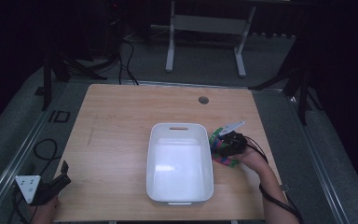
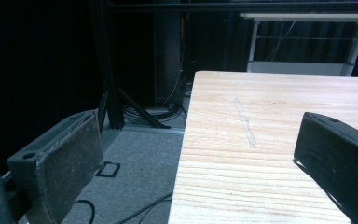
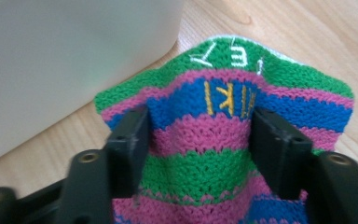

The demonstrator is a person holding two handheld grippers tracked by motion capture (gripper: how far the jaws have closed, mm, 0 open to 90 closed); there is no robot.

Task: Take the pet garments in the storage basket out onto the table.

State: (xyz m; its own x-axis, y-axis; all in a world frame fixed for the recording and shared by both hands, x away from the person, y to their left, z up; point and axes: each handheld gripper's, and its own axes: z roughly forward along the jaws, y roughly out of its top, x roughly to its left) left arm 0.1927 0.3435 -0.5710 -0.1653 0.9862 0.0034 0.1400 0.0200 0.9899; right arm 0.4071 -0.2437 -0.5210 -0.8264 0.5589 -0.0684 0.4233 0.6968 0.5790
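Black jaws of the right gripper [image 3: 198,140] straddle a striped knitted sock [image 3: 223,154] beside the white bin [image 1: 180,163], unclenched. Sock not yet binned; the left gripper [image 1: 51,184] waits, parted and empty.

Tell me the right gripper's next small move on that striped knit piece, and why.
Probably close the right gripper on the striped knit piece. Its jaws stand apart on either side of the fabric, which lies on the table beside the white bin, so nothing is gripped yet.

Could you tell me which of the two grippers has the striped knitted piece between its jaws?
The right gripper, beside the white tub: the striped knitted piece lies between its open jaws. The left gripper sits at the table's near left corner, open with nothing between its jaws.
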